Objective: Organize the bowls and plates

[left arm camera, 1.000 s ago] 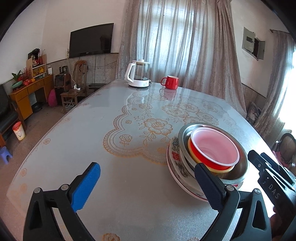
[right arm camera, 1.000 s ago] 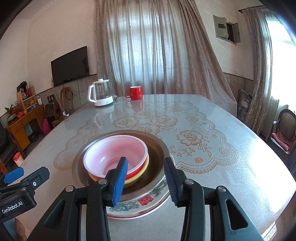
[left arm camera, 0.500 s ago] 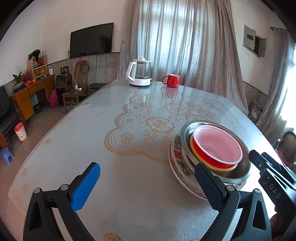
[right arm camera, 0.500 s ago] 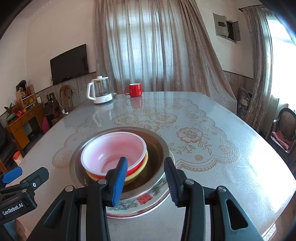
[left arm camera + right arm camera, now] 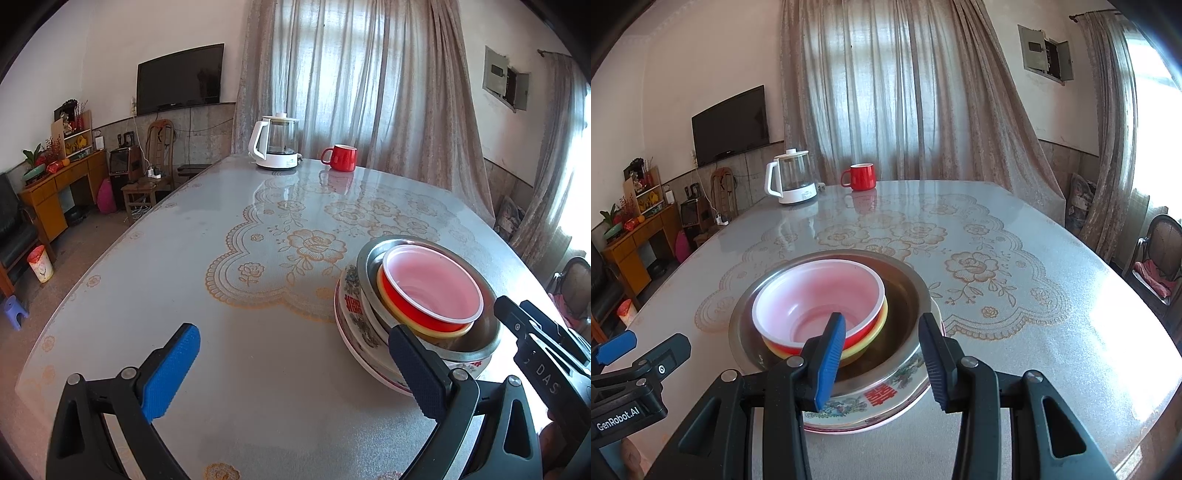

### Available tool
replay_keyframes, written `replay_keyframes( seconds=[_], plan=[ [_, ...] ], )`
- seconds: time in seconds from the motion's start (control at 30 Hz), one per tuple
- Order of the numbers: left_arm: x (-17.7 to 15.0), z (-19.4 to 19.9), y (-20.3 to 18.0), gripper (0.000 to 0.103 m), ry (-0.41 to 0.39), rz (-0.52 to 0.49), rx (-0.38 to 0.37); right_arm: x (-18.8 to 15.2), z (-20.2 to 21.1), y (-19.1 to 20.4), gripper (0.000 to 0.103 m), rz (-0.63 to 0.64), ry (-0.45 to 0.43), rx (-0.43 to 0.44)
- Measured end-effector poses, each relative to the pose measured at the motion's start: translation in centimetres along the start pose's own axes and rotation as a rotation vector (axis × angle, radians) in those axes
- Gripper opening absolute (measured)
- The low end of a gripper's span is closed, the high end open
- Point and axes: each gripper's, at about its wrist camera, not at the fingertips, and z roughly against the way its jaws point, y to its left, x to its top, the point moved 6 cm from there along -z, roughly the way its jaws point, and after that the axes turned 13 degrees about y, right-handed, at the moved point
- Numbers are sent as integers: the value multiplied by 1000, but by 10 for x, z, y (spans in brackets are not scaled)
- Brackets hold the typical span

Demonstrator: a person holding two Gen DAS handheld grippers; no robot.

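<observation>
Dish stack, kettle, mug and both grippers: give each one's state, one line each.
red bowl: upright, empty, nested on top of the stack
yellow bowl: nested under it
metal basin: holds both bowls
patterned plate: bottom, flat on the table
kettle: upright, lid on
red mug: upright
left gripper: open, holds nothing
right gripper: open, holds nothing

A: Where does the red bowl (image 5: pixel 818 299) sit?
B: Nested in a yellow bowl (image 5: pixel 866 341), inside the steel basin (image 5: pixel 908 291), on the patterned plate (image 5: pixel 882 397).
A: And the red mug (image 5: pixel 862 176)?
B: Far across the table (image 5: pixel 1052 295), at twelve o'clock.
</observation>
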Motion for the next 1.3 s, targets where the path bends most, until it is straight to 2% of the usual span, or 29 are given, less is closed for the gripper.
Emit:
replay_keyframes(
  seconds=[1.0, 1.17, 1.3],
  plan=[
    [3, 5, -1, 103, -23, -9, -7, 0, -4, 0, 41, 3, 7, 5],
    [3, 7, -3, 96, -45, -31, -12, -1, -5, -2, 41, -3, 15, 6],
    [5, 8, -1, 96, -45, -21, -12, -1, -4, -4, 41, -3, 11, 3]
  ],
)
